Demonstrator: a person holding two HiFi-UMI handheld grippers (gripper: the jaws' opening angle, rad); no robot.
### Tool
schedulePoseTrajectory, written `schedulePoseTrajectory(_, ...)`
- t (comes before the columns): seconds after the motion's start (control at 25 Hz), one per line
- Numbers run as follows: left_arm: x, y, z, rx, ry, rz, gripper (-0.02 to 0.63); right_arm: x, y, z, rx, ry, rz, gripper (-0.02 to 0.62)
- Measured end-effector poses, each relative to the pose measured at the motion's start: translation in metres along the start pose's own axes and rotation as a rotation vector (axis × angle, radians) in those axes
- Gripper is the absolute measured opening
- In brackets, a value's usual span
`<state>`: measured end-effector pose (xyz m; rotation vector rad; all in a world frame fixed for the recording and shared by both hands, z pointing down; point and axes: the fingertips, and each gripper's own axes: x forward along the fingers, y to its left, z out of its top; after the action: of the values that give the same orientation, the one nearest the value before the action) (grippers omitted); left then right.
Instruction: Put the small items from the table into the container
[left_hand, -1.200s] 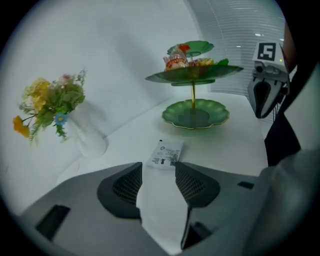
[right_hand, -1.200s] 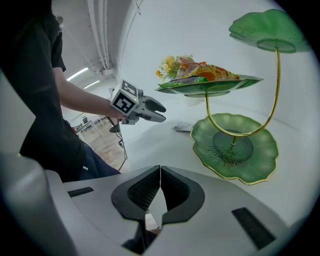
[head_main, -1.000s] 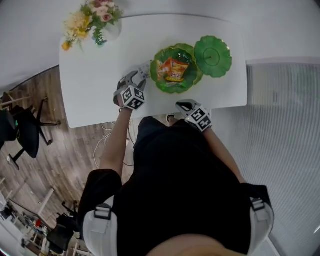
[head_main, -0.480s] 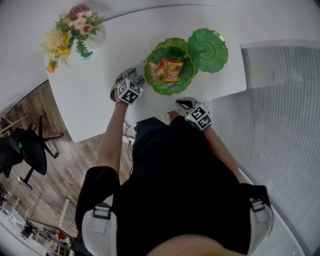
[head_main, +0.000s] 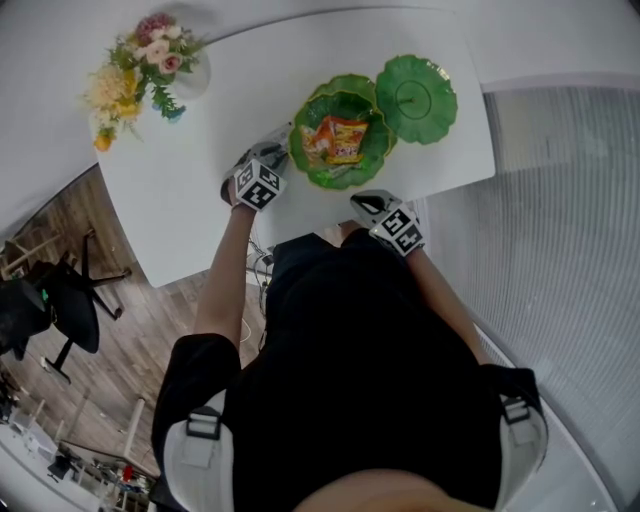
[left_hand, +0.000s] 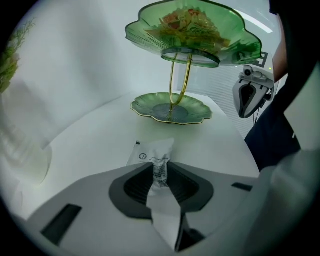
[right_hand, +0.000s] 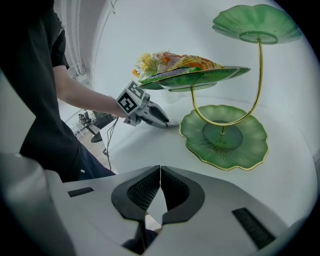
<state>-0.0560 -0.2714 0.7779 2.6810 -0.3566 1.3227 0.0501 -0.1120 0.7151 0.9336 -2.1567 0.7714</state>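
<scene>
A small white sachet (left_hand: 152, 152) lies on the white table (head_main: 200, 190) in front of the green tiered stand. My left gripper (left_hand: 160, 175) is closing its jaws, and the pads pinch the sachet's near end. In the head view the left gripper (head_main: 277, 150) sits beside the stand's middle tray (head_main: 340, 165), which holds orange snack packets (head_main: 340, 138). My right gripper (right_hand: 160, 187) hovers near the table's front edge, shut with nothing in it. The stand's bottom tray (right_hand: 225, 137) is bare.
The stand's top plate (head_main: 415, 98) is bare and rides on a thin gold stem (right_hand: 257, 75). A vase of flowers (head_main: 140, 65) stands at the table's far left corner. Wooden floor and a black chair (head_main: 50, 300) lie off the table's left edge.
The left gripper's fingers, spread a second ago, now stand closer together beside the stand. The head view has shifted a little. The right gripper has stayed where it was.
</scene>
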Motion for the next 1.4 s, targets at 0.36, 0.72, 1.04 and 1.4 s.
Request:
schedulePoseTrajectory(0.36, -0.014, 0.008, 0.002, -0.091, -0.072, 0.025, 0.074, -0.002, 0.002, 0.000, -0.014, -0.013, -0.007, 0.024)
schedulePoseTrajectory(0.72, -0.054, 0.009, -0.011, -0.157, -0.111, 0.101, 0.073, 0.003, 0.017, 0.005, -0.064, -0.026, 0.021, 0.025)
schedulePoseTrajectory(1.04, -0.093, -0.001, -0.038, -0.247, -0.112, 0.161, 0.072, 0.016, 0.034, 0.013, -0.127, -0.041, 0.068, 0.025)
schedulePoseTrajectory(1.4, -0.127, -0.008, -0.038, -0.339, -0.135, 0.293, 0.072, 0.008, 0.031, 0.017, -0.202, -0.089, 0.133, 0.025)
